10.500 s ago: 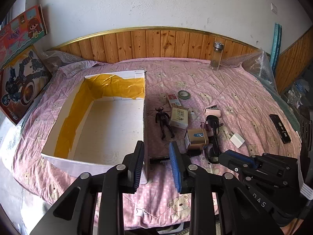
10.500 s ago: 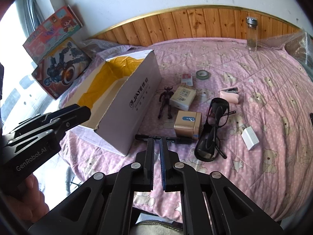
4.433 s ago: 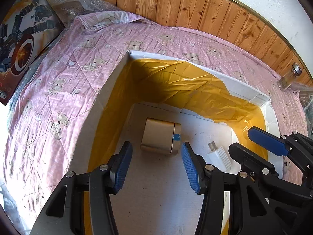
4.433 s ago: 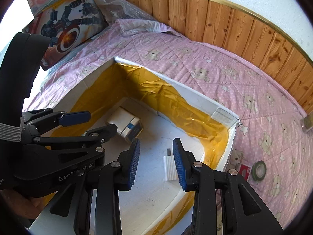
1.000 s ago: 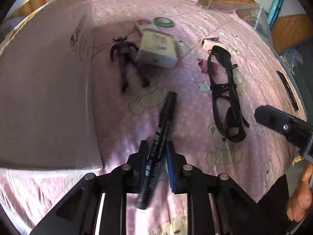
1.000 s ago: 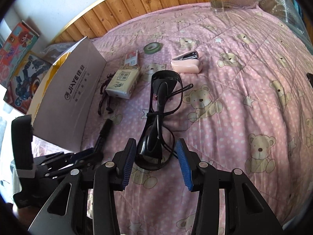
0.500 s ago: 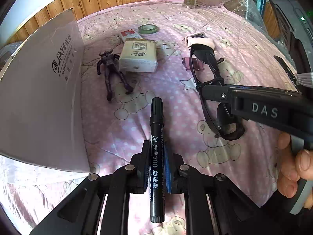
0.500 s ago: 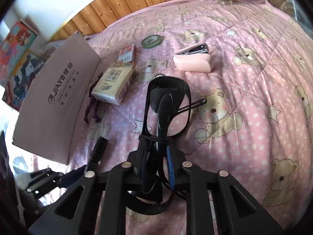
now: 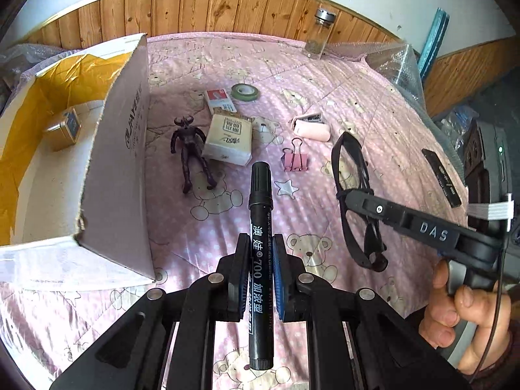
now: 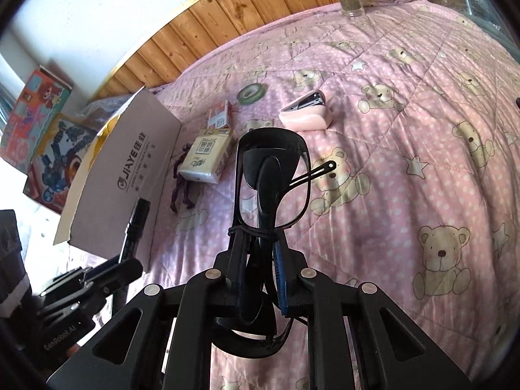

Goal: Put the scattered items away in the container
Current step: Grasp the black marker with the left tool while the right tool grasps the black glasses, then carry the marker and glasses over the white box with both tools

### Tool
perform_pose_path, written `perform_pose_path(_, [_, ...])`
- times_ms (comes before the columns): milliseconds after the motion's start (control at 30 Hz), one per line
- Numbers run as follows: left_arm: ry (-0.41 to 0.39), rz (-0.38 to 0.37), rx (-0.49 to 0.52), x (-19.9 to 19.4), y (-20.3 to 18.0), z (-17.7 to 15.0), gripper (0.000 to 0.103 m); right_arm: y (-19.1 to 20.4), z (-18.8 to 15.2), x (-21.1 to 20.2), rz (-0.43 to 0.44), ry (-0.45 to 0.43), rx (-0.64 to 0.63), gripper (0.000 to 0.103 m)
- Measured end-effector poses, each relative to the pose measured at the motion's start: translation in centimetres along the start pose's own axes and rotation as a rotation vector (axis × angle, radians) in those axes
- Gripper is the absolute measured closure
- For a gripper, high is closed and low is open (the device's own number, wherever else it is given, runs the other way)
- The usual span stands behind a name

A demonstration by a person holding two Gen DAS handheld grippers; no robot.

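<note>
Lifted off the quilt since a second ago, marker [image 9: 260, 227] and glasses [image 10: 271, 178], each clamped in its gripper — left gripper [image 9: 258, 279], right gripper [image 10: 260, 279] — should clear the box [image 9: 123, 136] wall before release.

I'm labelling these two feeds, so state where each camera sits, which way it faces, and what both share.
Left wrist: on the left hand-held gripper, facing across the pink bear-print quilt toward the wooden wall panelling; its fingers clamp a black marker pen; the right hand shows.
Right wrist: on the right hand-held gripper, facing the same panelling, gripping black-framed glasses.
Shared: white cardboard box, pink stapler, green tape roll.
</note>
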State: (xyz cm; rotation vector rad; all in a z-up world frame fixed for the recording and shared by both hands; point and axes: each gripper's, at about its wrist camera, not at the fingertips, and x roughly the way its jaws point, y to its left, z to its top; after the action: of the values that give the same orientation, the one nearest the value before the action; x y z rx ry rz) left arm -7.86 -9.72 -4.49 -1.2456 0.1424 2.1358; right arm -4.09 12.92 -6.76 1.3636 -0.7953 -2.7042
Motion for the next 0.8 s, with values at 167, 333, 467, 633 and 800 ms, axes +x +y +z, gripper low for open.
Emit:
perform_pose_path(167, [-0.035,-0.028,-0.017,-1.6,-0.4,0.6,0.089,1.9,-1.6,-0.5,0.003,0.006,-0.054,0.087])
perform_pose_path(333, [-0.066,-0.027,-0.026,-3.0,-0.3,0.5,0.089,3.8,-2.2,-1.9,-0.002,-0.016,-0.102,0.087])
perform_pose_path(467, [-0.098,-0.022,-0.036,-4.5,0.0,0.7,0.089,5.4,-2.4,-2.9,0.003,-0.036,-0.136,0.087])
perform_pose_path(633, [-0.138,-0.02,-0.045,-6.3,0.3,0.7,0.089,7.7,-2.8,-3.9,0.017,-0.053,-0.186,0.087])
perform_pose_path(800, [-0.167,-0.013,-0.063,-7.9,1.1,0.6,0.089,10.1,-3.1,-5.0,0.021,-0.077,-0.245,0.087])
